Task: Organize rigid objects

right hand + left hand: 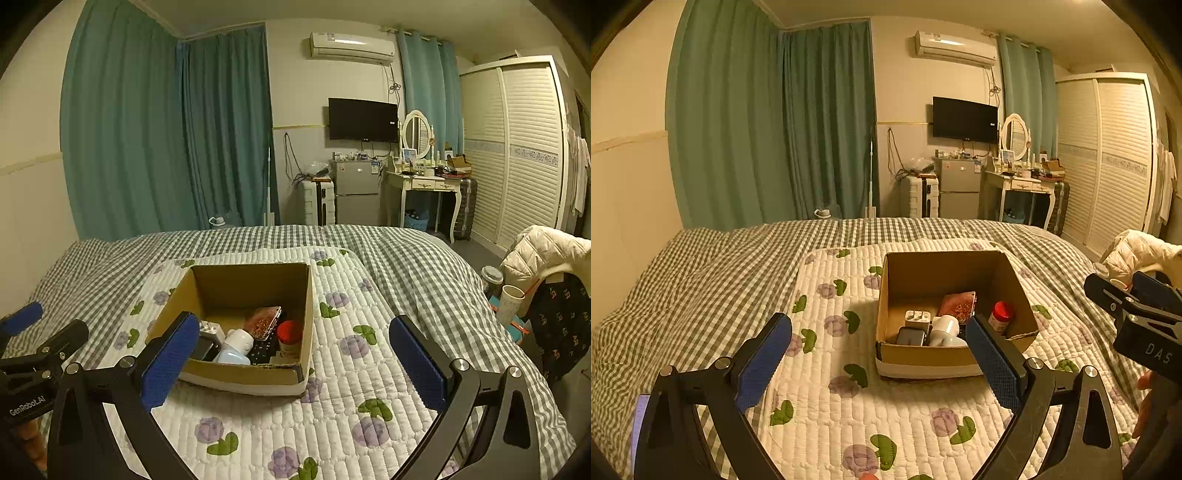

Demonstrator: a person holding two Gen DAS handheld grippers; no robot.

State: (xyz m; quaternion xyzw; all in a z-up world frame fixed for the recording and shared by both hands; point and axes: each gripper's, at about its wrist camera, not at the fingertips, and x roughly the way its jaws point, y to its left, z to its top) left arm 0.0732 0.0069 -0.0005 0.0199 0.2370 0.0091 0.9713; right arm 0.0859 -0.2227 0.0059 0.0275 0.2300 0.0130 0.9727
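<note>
An open cardboard box stands on a white floral quilted mat on the bed. Inside it lie a white charger plug, a dark adapter, a white figurine, a patterned red case and a red-capped bottle. My left gripper is open and empty, held near the box's front side. My right gripper is open and empty, its left finger in front of the box's near left corner.
The mat lies on a grey checked bedspread. A phone edge shows at the lower left. A white jacket, a cup and a jar are at the bed's right side. Curtains, fridge and dresser stand beyond.
</note>
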